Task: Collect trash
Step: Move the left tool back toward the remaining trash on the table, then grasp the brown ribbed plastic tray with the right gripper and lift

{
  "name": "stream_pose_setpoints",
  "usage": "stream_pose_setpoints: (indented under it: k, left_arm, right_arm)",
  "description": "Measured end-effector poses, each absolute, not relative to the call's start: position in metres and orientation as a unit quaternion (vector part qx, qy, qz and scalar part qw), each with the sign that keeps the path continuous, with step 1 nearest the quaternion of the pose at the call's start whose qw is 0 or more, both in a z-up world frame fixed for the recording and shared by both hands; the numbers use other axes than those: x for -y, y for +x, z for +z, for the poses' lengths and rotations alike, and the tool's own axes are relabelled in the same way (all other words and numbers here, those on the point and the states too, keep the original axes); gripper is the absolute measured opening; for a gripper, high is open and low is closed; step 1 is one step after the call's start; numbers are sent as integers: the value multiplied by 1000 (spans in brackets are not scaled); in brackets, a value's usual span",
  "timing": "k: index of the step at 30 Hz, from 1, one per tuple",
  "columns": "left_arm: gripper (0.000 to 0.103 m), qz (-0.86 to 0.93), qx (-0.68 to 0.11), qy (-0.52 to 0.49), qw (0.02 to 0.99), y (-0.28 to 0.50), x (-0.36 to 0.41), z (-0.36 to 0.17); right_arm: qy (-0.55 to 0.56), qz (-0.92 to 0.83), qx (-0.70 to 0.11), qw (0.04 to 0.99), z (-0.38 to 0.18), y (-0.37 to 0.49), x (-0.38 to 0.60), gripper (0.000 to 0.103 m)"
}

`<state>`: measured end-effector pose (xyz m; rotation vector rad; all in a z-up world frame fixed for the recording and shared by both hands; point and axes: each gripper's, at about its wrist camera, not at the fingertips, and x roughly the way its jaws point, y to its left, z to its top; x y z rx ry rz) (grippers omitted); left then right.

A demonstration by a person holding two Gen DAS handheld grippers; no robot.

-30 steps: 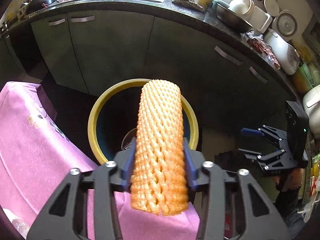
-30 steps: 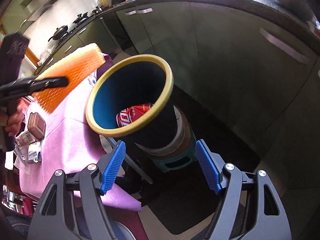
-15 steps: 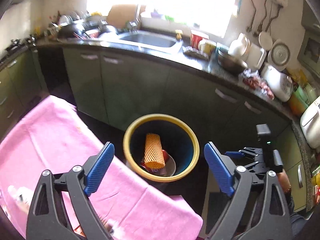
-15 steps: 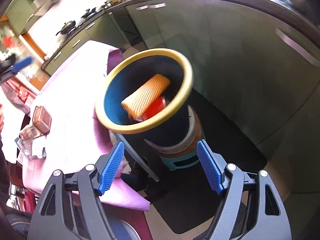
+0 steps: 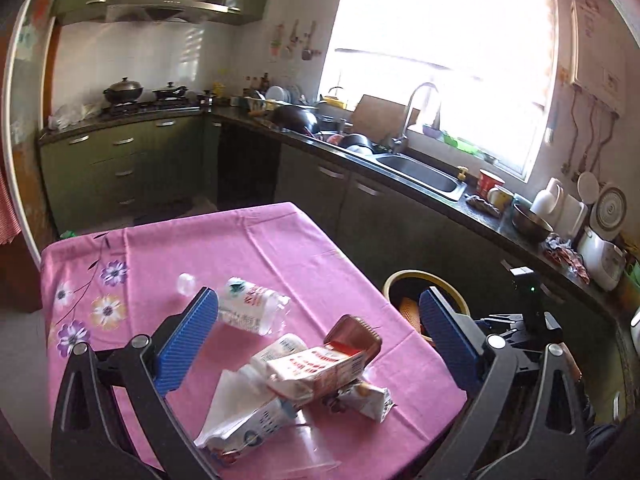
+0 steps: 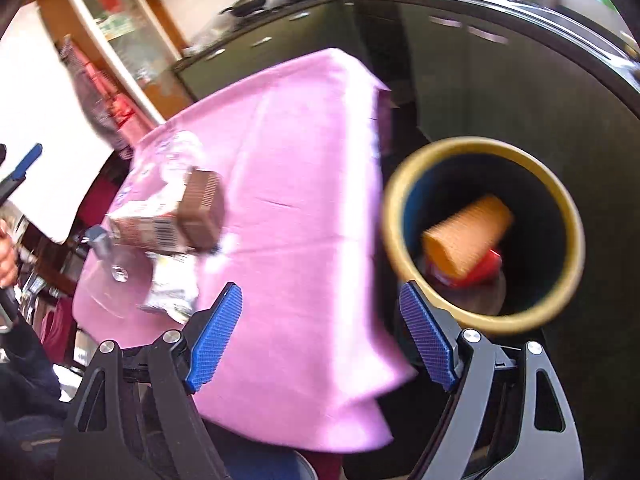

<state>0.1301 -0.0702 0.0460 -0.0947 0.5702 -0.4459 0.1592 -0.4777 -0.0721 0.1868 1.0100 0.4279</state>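
Both claws opening, empty: left claw (image 5: 316, 334), right claw (image 6: 320, 336); orange ribbed foam net (image 6: 466, 236) lies in bin (image 6: 400, 216).

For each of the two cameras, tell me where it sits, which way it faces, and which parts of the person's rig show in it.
Left wrist: on the left tongs, jaws opening and empty, looking down across the pink tablecloth at the plastic bottle and cartons, toward the sink.
Right wrist: on the right tongs, jaws opening and empty, tilted down over the table's edge toward the bin.
Shared: tablecloth, cartons, bin with orange foam net.
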Motion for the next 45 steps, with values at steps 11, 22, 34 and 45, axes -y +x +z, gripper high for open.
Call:
stream_pose_setpoints:
  k: [11, 22, 34, 45]
  left_arm:
    - [96, -152, -296, -100, 938, 92, -9, 5]
    - [96, -151, -320, -125, 927, 96, -28, -21]
    - [96, -154, -331, -128, 922, 100, -30, -31]
    - [96, -157, -344, -115, 918, 99, -26, -33]
  right_arm:
    - [127, 271, -509, 807, -69, 232, 382, 80]
    - [87, 212, -540, 810, -93, 268, 341, 66]
    - [63, 201, -537, 817, -102, 272, 337, 29]
    - [56, 184, -504, 842, -83, 269, 348, 28]
